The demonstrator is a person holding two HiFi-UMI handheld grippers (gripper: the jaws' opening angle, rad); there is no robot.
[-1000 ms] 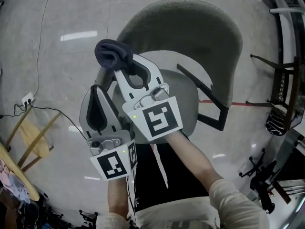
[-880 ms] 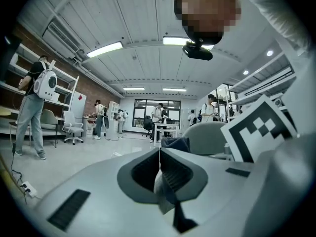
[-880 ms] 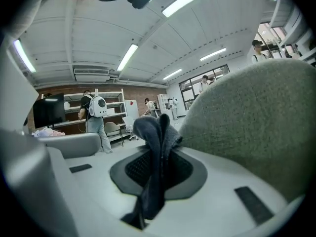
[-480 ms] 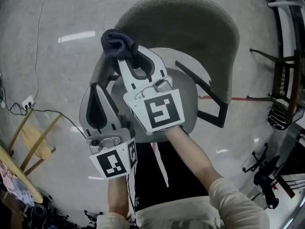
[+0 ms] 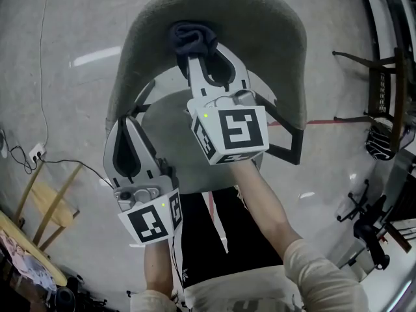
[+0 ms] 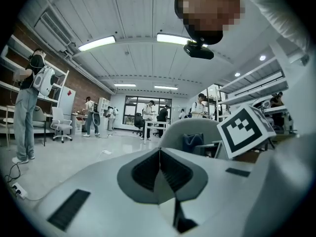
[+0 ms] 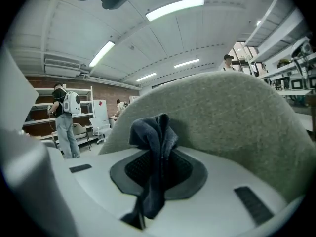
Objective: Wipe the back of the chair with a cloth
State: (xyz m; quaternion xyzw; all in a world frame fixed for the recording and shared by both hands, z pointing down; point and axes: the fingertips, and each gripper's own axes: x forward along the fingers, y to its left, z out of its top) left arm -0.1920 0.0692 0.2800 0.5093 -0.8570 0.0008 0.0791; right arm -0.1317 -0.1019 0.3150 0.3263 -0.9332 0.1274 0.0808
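The right gripper (image 5: 197, 56) has carried the cloth (image 5: 192, 36) from the left edge to the middle of the chair back (image 5: 266, 25), jaws clamped on it. The left gripper (image 5: 125, 127) waits low, jaws together, empty. Wiping seems under way; next, a pressed sideways sweep.

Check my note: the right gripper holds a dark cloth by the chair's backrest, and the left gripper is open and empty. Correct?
Not quite. The left gripper is shut, not open: the left gripper view shows its jaws together with nothing between. The rest stands: the right gripper holds the dark cloth by the chair's backrest.
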